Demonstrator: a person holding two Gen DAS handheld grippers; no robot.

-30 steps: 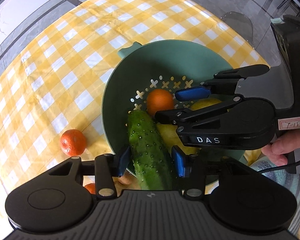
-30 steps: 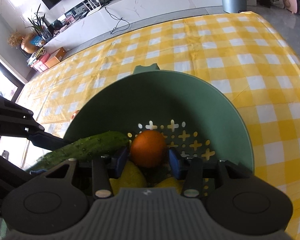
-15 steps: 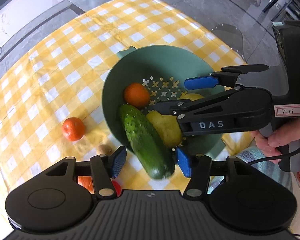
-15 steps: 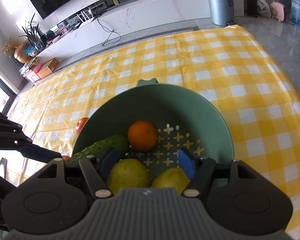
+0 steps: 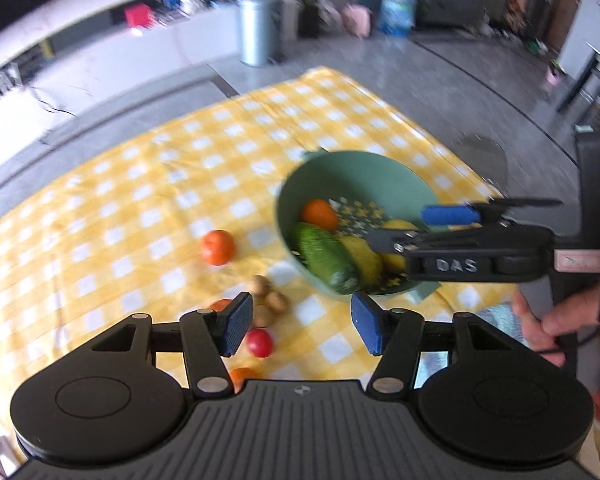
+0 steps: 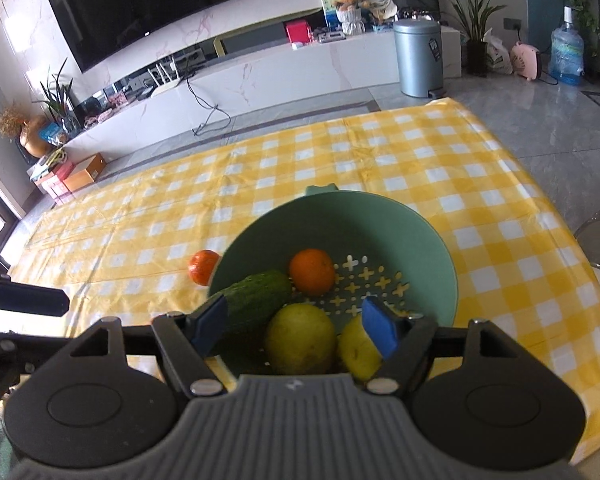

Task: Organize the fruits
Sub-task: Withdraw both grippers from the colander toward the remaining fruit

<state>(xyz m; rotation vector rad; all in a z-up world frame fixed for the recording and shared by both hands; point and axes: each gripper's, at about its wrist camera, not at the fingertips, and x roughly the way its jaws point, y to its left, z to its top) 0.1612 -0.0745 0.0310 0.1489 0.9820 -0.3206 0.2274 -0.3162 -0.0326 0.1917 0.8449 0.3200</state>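
The right hand-held gripper (image 5: 440, 226), marked "DAS", is opening, empty, above the green bowl (image 5: 356, 168); the left hand-held gripper (image 5: 302, 328) stands wide, empty.

Right hand-held gripper (image 6: 296, 328) opening; left hand-held gripper (image 5: 302, 330) gapes, empty.

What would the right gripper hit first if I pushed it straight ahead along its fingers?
Probably the yellow-green pear in the green colander; it sits between the opening, empty fingers of the right gripper, just ahead. Depth is hard to judge here; the orange lies farther along.
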